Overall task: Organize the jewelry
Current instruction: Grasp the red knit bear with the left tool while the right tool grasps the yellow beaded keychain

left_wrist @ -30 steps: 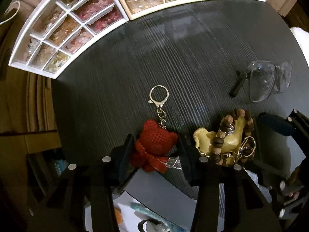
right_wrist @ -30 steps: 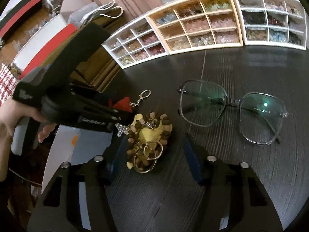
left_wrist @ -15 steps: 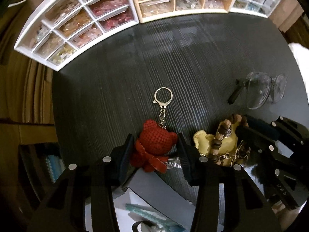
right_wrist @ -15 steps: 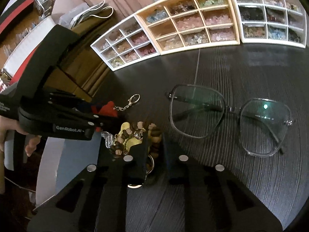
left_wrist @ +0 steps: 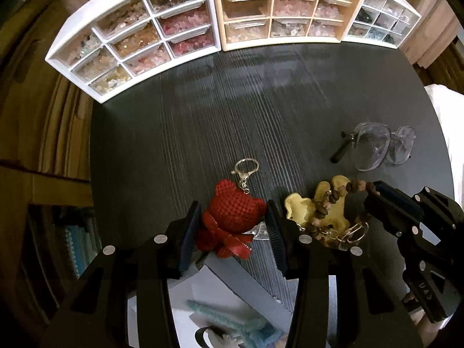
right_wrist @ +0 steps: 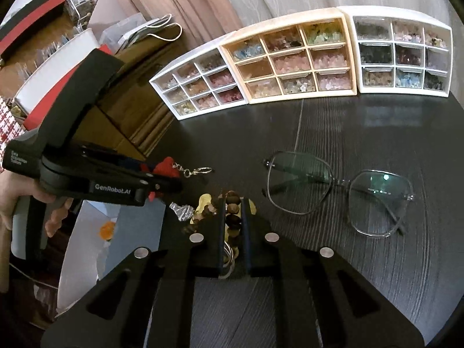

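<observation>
A red crochet bear keychain with a silver clasp ring lies on the dark table. My left gripper is shut on the bear, a finger pressed on each side. In the right wrist view the bear shows behind the left gripper body. A yellow bear charm with a brown bead bracelet and metal rings lies to the right. My right gripper is shut on the brown bead bracelet, lifting one end off the charm.
Three drawer cabinets of bead chips stand along the table's back: white, cream, white. Clear-framed glasses lie at the right. A grey card and papers overhang the front edge. Boxes and bags stand left of the table.
My right gripper has closed on the bead bracelet and raised it a little. My left gripper has tightened on the red bear and both views have pulled back from the table.
</observation>
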`<state>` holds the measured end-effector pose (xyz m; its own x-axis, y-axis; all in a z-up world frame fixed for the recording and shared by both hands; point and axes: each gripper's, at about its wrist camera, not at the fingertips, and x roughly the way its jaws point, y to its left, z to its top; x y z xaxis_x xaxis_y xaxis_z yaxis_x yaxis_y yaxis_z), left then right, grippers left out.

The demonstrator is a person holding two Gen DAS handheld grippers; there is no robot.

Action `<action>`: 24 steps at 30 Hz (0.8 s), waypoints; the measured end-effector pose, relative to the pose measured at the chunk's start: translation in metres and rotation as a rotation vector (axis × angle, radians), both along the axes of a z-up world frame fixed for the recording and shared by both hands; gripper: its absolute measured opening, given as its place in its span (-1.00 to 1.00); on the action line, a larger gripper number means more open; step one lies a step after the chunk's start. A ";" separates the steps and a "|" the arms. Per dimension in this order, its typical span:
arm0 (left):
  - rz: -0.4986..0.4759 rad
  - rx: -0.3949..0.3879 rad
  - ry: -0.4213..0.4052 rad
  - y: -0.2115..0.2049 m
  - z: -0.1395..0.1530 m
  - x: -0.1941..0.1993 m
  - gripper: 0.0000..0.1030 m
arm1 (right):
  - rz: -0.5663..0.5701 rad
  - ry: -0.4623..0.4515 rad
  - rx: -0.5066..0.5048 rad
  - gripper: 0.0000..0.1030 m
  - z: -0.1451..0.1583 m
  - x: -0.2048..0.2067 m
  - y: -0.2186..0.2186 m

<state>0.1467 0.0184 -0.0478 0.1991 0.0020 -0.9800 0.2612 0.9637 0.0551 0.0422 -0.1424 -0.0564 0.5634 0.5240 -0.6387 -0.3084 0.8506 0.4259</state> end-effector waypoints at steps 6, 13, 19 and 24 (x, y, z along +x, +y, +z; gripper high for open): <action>0.011 -0.023 -0.027 -0.001 0.015 -0.004 -0.11 | -0.011 -0.029 0.025 -0.78 0.014 -0.008 -0.003; 0.019 -0.043 -0.061 -0.007 0.036 -0.011 -0.11 | -0.017 -0.061 0.042 -0.78 0.029 -0.016 -0.004; 0.015 -0.057 -0.098 -0.009 0.053 -0.020 -0.11 | -0.025 -0.083 0.055 -0.78 0.041 -0.025 -0.008; 0.022 -0.065 -0.142 -0.008 0.067 -0.037 -0.11 | -0.039 -0.109 0.082 -0.79 0.052 -0.036 -0.014</action>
<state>0.1096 0.0099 0.0196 0.3360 -0.0548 -0.9403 0.2337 0.9719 0.0269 0.0067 -0.1567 -0.0042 0.6480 0.5483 -0.5287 -0.3238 0.8266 0.4604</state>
